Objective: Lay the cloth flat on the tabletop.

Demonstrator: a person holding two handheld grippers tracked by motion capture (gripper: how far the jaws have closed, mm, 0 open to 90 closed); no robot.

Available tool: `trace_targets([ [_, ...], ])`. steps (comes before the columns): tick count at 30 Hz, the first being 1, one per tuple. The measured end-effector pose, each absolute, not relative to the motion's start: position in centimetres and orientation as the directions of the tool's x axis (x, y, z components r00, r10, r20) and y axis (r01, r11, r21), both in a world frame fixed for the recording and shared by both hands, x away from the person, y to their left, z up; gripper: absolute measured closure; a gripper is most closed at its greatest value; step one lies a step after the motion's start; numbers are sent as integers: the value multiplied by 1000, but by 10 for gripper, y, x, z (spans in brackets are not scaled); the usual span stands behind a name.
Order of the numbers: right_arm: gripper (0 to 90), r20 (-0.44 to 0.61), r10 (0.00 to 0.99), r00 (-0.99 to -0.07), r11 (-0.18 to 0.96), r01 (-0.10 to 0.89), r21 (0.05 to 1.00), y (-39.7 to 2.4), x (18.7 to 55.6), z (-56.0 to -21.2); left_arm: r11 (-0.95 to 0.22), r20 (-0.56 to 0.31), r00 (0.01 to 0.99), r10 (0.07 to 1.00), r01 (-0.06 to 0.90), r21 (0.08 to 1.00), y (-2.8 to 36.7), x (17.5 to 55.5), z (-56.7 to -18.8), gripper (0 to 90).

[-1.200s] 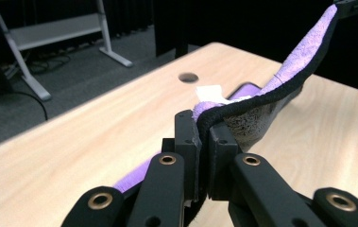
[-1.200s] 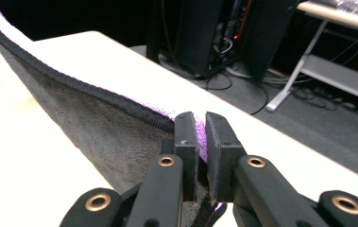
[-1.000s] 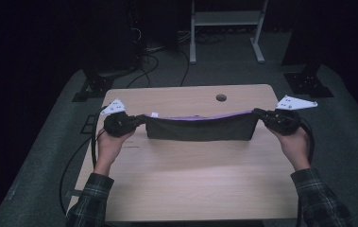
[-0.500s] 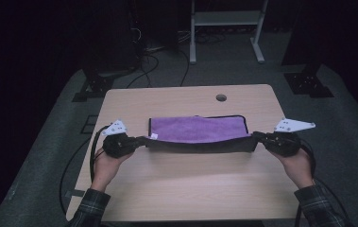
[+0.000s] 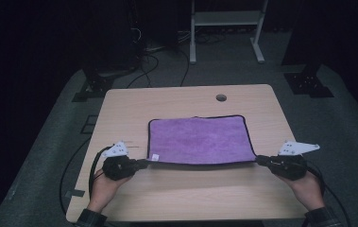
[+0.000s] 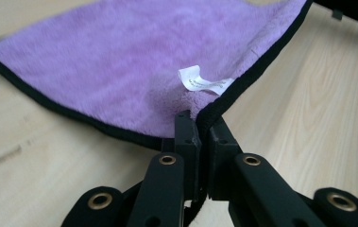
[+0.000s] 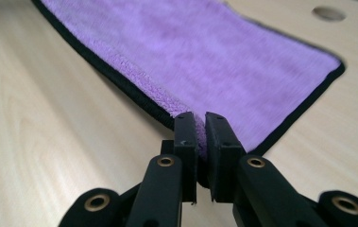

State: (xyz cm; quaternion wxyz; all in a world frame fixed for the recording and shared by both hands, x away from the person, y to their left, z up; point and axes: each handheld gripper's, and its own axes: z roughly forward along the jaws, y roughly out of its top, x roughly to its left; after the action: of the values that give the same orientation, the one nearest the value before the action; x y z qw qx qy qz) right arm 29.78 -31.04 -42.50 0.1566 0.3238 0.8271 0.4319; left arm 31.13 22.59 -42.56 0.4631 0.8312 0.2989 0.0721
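Observation:
A purple cloth with black trim lies spread flat in the middle of the wooden table. My left gripper is shut on the cloth's near left corner, beside its small white label. In the left gripper view the jaws pinch the black-edged corner of the cloth. My right gripper is shut on the near right corner. In the right gripper view its jaws clamp the corner of the cloth, which stretches away over the table.
A round cable hole sits near the table's far edge, also seen as the hole in the right gripper view. Beyond the table stand a metal frame and dark equipment with cables on the floor. Bare wood surrounds the cloth.
Both grippers have moved down and toward the table's near edge with the cloth's corners. The cloth, which hung upright between them, now lies flat with its purple face up.

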Motion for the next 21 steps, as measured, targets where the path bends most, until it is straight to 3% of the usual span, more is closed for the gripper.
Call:
trace_targets([
  [21, 823, 92, 569, -817, 531, 450, 718, -303, 264, -459, -518, -190, 815, 547, 508, 688, 231, 281, -457, 830],
])
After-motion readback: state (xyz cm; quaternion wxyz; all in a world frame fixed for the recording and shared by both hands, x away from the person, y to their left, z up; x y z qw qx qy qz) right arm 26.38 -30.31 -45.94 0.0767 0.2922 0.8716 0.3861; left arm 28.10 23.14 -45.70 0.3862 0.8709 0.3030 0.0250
